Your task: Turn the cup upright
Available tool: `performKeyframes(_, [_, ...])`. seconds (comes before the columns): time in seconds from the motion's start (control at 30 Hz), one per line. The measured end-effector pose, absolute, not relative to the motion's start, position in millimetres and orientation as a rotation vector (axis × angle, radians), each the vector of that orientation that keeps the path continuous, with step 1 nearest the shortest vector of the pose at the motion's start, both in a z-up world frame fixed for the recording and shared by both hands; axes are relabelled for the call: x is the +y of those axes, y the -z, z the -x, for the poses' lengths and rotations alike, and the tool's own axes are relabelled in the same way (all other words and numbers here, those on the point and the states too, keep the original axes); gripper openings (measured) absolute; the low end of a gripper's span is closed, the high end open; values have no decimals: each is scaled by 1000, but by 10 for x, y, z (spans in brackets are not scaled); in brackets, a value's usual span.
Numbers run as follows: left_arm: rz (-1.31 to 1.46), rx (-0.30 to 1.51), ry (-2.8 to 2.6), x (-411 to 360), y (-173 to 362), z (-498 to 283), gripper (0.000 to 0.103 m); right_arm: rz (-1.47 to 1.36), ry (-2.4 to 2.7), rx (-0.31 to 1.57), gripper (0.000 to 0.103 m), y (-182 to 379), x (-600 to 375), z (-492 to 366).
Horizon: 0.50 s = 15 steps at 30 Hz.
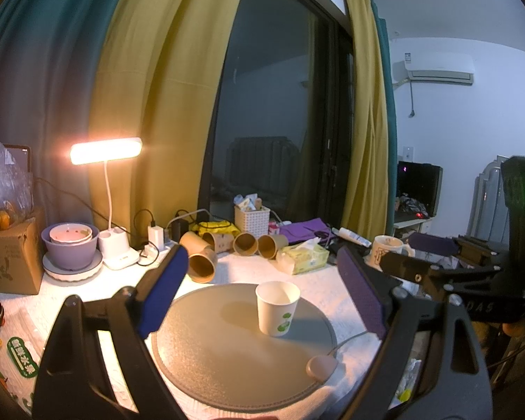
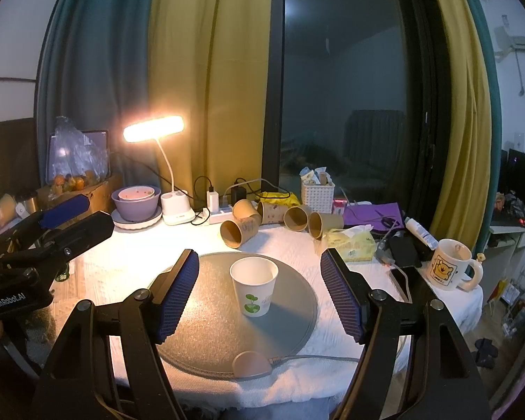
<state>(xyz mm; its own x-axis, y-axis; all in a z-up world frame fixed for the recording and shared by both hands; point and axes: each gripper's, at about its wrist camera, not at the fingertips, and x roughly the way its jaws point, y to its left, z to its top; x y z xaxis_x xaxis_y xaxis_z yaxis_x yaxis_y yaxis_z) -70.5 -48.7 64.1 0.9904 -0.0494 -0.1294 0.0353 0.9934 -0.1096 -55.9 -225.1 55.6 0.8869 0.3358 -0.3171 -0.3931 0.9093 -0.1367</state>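
Note:
A white paper cup (image 1: 277, 308) with a green leaf print stands upright, mouth up, on a round grey mat (image 1: 227, 360). It shows in the right wrist view (image 2: 254, 286) too, on the same mat (image 2: 206, 336). My left gripper (image 1: 262, 287) is open and empty, its blue pads wide apart, the cup a little ahead between them. My right gripper (image 2: 259, 290) is open and empty, pads either side of the cup without touching it. The right gripper shows at the right edge of the left view (image 1: 437, 255).
Several brown paper cups (image 2: 248, 222) lie on their sides behind the mat. A lit desk lamp (image 2: 173, 175), purple bowls (image 2: 134, 203), a power strip, a tissue pack (image 2: 348, 243), a white basket (image 2: 316, 192) and a bear mug (image 2: 449, 267) crowd the table's back and right.

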Motion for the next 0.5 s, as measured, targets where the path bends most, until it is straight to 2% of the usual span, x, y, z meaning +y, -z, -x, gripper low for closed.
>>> performKeyframes(0.5, [109, 134, 42, -483, -635, 705, 88, 199, -379, 302, 75, -480, -2243, 562])
